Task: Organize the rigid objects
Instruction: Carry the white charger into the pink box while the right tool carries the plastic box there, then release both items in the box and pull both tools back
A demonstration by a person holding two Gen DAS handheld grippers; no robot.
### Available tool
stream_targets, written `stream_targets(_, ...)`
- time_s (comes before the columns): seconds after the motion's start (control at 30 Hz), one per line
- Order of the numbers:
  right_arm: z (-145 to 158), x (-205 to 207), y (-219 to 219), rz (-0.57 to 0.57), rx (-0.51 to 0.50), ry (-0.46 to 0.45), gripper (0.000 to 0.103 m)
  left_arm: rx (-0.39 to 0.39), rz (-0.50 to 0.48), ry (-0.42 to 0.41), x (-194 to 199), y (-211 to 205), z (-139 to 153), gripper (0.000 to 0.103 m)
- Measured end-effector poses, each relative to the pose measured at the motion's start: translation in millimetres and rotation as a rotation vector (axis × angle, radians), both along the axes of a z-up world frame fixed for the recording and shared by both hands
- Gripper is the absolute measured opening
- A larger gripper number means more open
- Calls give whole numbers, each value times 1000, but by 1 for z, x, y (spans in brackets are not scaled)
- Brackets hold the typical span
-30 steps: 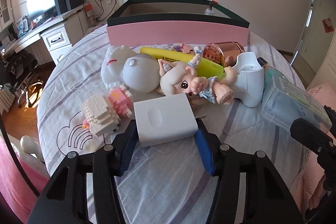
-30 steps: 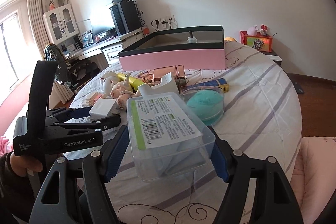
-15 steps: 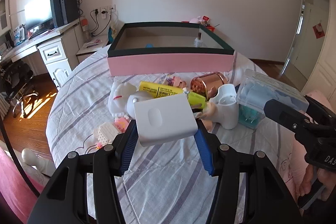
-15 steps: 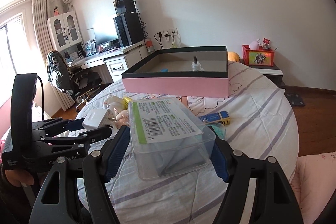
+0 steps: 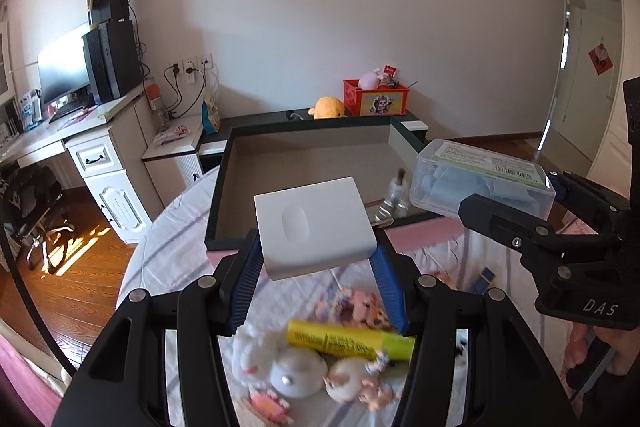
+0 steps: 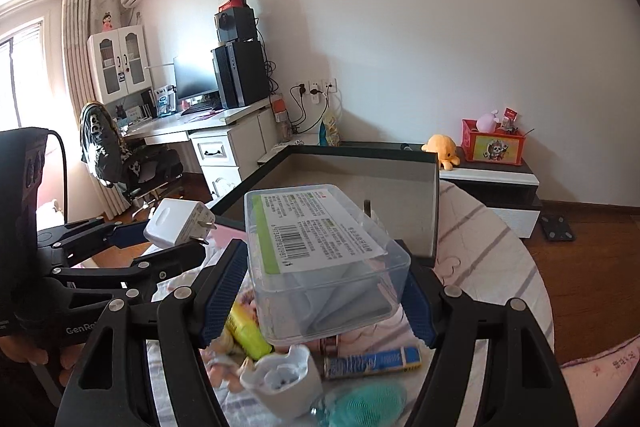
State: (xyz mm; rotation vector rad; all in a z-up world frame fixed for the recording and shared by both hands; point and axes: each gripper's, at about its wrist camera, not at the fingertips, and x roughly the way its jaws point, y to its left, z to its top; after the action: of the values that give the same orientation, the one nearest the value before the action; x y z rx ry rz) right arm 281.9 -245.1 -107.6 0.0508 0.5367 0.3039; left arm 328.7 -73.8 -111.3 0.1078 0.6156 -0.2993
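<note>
Two tools, two loads right now: the left tool (image 5: 316, 263) is pinching a white plug adapter (image 5: 314, 227) across its sides, and the right tool (image 6: 320, 291) is clamped on a clear plastic case (image 6: 324, 263) with a barcode label and folded blue stuff inside. Both are held up in the air at the near edge of the pink storage box (image 5: 308, 163), which sits open on the striped bedspread (image 6: 492, 259).

My take on doing this bit well: carry each one fully past the dark rim before letting go, and lower it close to the box floor rather than dropping from height, since both are hard and will bounce or clatter. I'd set the case down flat, label up, toward the right side, and the adapter on the left so the tools don't cross. Watch the little bottle (image 5: 394, 195) already standing in the box; it looks easy to tip.

Count of leftovers on the bed, as far as I can tell: one yellow tube (image 5: 348, 341), one blue tube (image 6: 374, 359), one white holder (image 6: 284, 385), one teal silicone brush (image 6: 368, 405), one white rounded toy (image 5: 292, 371), one pink doll figure (image 5: 360, 383). Some blurry bits I can't make out.
</note>
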Motion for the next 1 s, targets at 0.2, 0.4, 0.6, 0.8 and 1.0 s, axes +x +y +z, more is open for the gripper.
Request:
stream_targets(0.2, -1, 81, 15, 2, -29, 77, 73, 49, 25, 85, 89, 2, -12, 54)
stream_targets(0.4, -29, 145, 28, 5, -39, 217, 73, 114, 32, 189, 139, 9, -41, 54)
stream_targets(0.6, -53, 175, 38, -25, -93, 301, 73, 131, 59, 251, 157, 14, -64, 55)
stream_targets(0.8, -59, 175, 32, -58, -80, 339, 74, 126, 66, 231, 153, 14, -61, 63)
stream_targets(1.0, -28, 138, 23, -80, -45, 248, 81, 91, 90, 104, 107, 26, -25, 92)
